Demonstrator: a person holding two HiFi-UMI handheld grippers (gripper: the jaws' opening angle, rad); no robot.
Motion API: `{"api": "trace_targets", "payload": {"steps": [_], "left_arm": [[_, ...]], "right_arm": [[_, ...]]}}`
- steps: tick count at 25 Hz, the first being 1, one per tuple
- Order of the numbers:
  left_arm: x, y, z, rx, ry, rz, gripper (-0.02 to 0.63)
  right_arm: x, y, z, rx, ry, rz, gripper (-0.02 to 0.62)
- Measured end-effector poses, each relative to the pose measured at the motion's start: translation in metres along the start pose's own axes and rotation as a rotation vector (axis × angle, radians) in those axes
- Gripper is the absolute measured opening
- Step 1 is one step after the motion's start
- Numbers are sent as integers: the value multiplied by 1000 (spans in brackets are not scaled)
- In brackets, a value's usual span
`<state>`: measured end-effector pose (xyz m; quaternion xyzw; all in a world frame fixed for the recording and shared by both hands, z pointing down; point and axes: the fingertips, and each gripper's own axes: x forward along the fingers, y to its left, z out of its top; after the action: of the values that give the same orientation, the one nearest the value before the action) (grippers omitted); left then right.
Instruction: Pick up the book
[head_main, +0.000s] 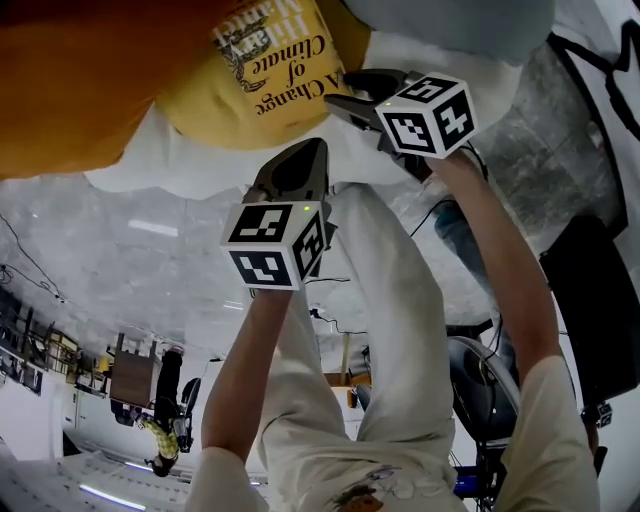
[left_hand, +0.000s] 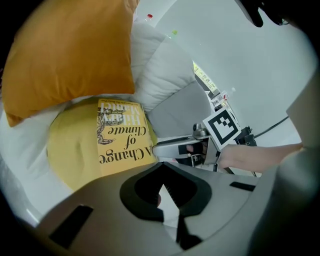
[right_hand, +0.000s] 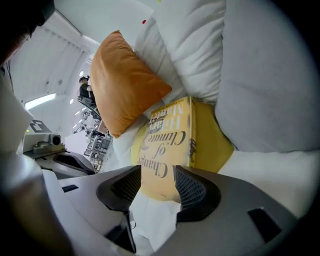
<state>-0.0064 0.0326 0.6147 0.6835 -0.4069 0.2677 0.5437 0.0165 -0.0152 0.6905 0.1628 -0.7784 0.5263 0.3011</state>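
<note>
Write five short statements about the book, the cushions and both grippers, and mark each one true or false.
1. The book lies on a yellow cushion. True.
2. The right gripper is clamped on the book. False: its jaws stand apart and do not press on it.
3. An orange pillow lies beside the book. True.
4. The left gripper holds the book. False: its jaws are together with nothing between them.
5. The book's cover is blue. False: it is yellow.

Glossy pale floor (head_main: 130, 260) beside my left gripper (head_main: 298, 160), light strip (head_main: 152, 228) reflected in it; cluttered shelves (head_main: 35, 355) far off its left.
</note>
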Motion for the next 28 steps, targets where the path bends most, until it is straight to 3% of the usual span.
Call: {"api": "trace_targets", "payload": {"steps": [8,17,22,28], "left_arm": [[5,15,-15,-25,10,4,3],[11,24,-28,-44,22,5,3],[13,27,-33,-49,23,5,3],[14,30,-37,-53,29,8,3]], "right_arm": [[14,-29,-21,49,24,-66,272],[44,-36,-33,80,85,-57,318],[48,-43,-38,139,98,-32,314],[39,-44,-33,177,57,32,247]]}}
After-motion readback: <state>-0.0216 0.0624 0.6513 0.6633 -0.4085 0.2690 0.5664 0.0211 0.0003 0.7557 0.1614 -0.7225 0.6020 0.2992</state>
